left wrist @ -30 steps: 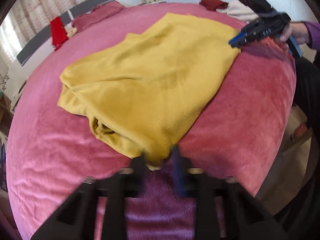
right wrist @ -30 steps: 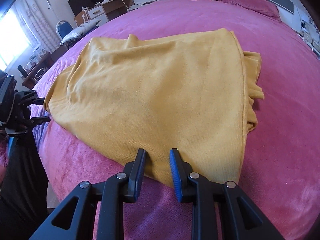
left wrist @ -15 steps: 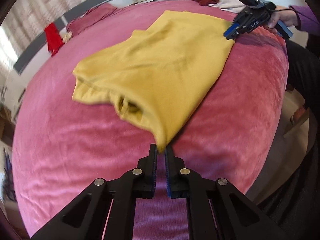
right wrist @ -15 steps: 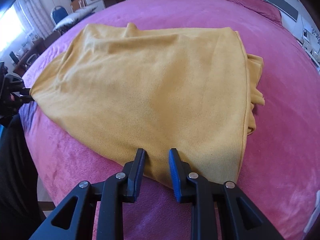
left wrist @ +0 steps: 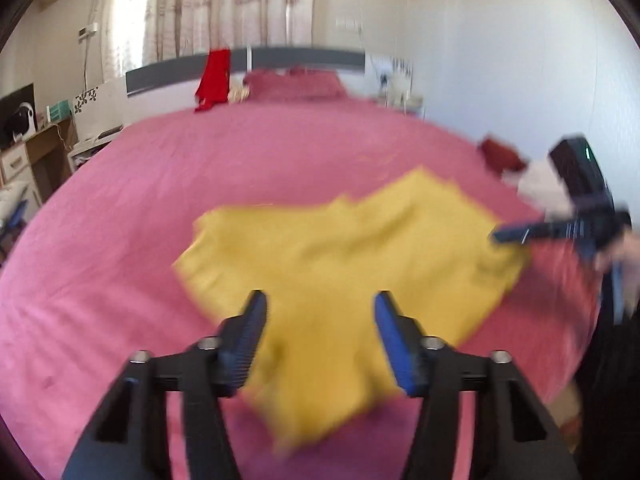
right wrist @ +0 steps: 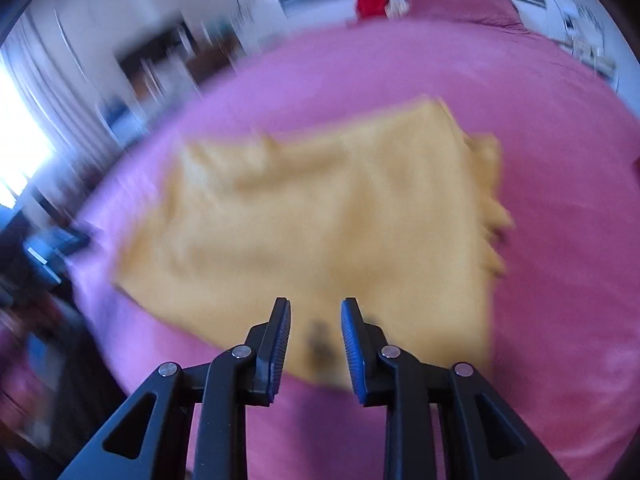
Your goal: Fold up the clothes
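A yellow garment (left wrist: 340, 264) lies folded on the pink bedspread (left wrist: 120, 264); both views are motion-blurred. My left gripper (left wrist: 320, 320) hangs open above the garment's near corner, nothing between its fingers. In the right wrist view the same yellow garment (right wrist: 320, 216) spreads out flat, and my right gripper (right wrist: 314, 320) stands open over its near edge, holding nothing. The right gripper (left wrist: 520, 236) also shows at the garment's right edge in the left wrist view, held by a hand (left wrist: 624, 256).
A red cloth (left wrist: 214, 78) hangs on the grey headboard (left wrist: 304, 56) beside a pink pillow (left wrist: 296, 82). Dark red and white clothes (left wrist: 516, 168) lie at the bed's right edge. A desk (left wrist: 24, 156) stands to the left. The person's dark clothing (right wrist: 52, 368) is at the bed's side.
My left gripper let go of the yellow corner, opened wide and lifted up. The right gripper opened wider and pulled back. The garment now lies loose on the bed.
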`<state>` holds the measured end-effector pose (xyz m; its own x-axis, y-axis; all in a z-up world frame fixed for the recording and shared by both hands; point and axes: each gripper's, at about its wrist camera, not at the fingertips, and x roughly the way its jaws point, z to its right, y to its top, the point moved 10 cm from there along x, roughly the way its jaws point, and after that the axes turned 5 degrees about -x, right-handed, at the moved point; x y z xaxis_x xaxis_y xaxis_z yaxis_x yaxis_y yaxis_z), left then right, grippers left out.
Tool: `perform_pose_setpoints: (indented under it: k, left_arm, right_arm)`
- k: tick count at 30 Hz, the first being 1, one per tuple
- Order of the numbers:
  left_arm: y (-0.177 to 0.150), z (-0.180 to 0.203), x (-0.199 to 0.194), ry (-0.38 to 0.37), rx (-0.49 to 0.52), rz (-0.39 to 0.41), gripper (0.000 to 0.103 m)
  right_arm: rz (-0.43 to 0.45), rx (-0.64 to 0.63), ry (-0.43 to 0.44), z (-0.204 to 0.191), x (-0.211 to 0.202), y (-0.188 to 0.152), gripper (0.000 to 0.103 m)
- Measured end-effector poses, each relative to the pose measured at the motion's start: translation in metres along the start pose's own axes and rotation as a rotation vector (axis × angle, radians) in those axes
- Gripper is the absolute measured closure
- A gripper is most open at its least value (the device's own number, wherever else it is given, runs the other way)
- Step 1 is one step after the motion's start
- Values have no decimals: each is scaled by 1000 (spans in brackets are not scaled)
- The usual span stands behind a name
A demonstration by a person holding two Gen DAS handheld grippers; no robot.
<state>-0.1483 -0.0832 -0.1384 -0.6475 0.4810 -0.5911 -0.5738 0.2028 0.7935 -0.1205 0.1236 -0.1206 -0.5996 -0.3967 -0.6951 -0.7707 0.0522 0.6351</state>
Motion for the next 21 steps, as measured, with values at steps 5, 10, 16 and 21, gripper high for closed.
perform_pose_setpoints:
  k: [5,10,16,21]
  left_arm:
    - [11,-2,77,23,-218,-27,43]
    - [-4,-21,85,41,-349,-42,50]
    - [5,-17,72,-5,-371,-8,51]
    - [25,-11,62,-49,-367,47,47]
  right_arm:
    - [47,32,182,-40,45,37,75]
    - [71,302,217,-1,94,35,78]
    - [190,590,78,102,73,35,103]
    - [186,426,164,51,52,64,76]
